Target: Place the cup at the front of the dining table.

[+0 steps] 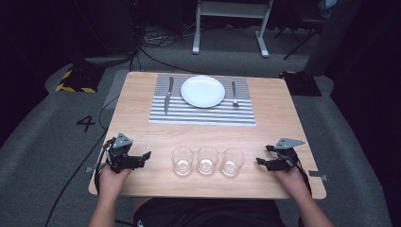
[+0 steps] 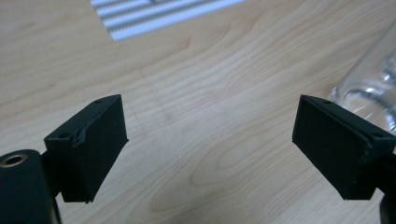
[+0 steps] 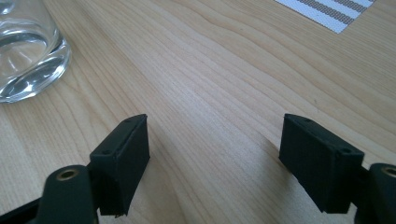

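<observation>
Wooden table [image 1: 142, 94], square, pale grain. On it, beyond the three glasses: striped placemat [image 1: 202, 116], bearing white plate [image 1: 203, 91] at its middle, knife [image 1: 168, 94] left of plate, fork [image 1: 234, 93] right of plate. Three clear glasses in a row along the near edge, well short of the placemat: left glass [image 1: 182, 161], middle glass [image 1: 207, 160], right glass [image 1: 231, 161], just beside one another, upright. Left gripper [image 1: 145, 155] rested left of the row, near the left glass, jaws spread wide over bare wood, nothing between them. Right gripper [image 1: 263, 154] lay right of the row, near the right glass, jaws likewise spread, holding nothing.
</observation>
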